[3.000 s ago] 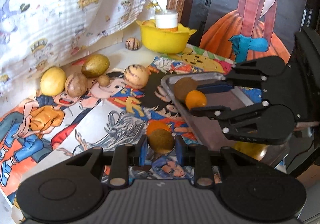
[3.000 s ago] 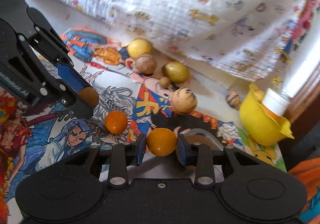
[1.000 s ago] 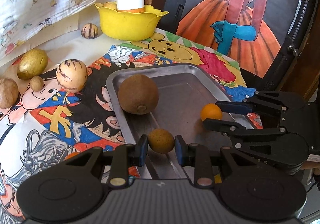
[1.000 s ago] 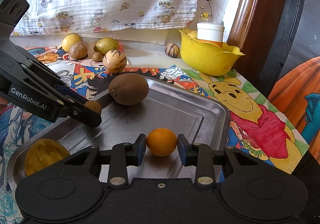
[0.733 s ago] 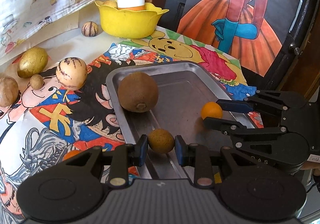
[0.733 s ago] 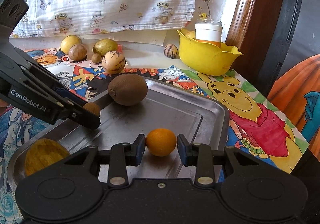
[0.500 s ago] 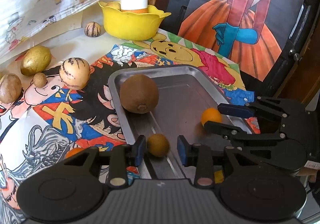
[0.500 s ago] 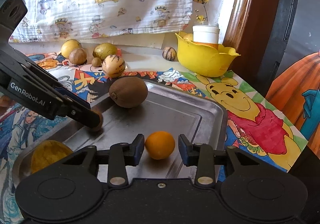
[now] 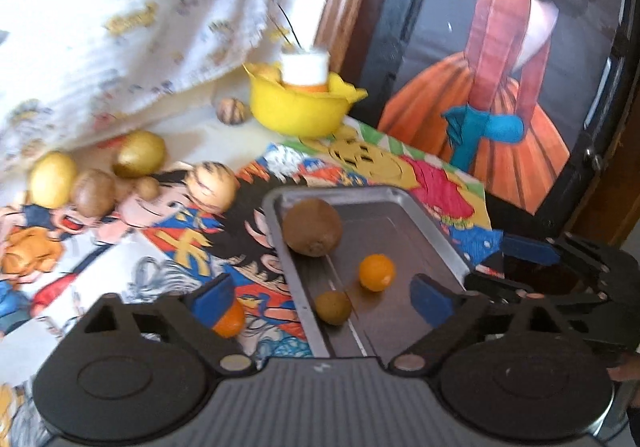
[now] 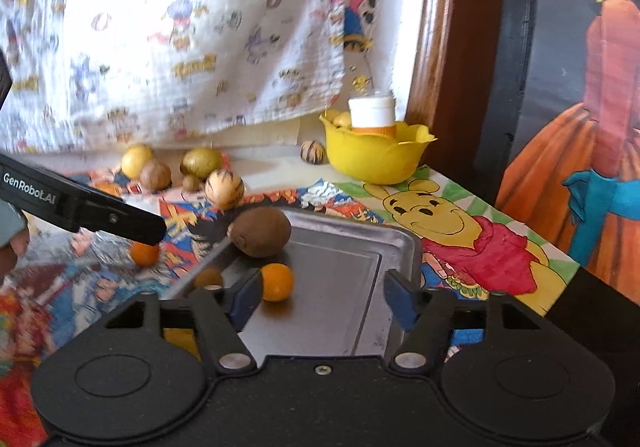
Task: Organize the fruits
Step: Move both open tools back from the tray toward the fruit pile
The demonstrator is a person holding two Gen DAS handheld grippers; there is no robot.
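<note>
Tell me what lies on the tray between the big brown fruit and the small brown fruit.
Nothing: in the left wrist view only bare metal tray separates the big brown fruit and small brown fruit; the orange sits off to the right.

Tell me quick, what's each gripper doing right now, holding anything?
Left gripper: jaws opening, holding nothing; the small brown fruit lies loose on the tray.
Right gripper: jaws opening, holding nothing; the orange sits free on the tray.

Cartoon-print curtain [image 10: 180,47], wooden frame [image 10: 436,47], daylight
</note>
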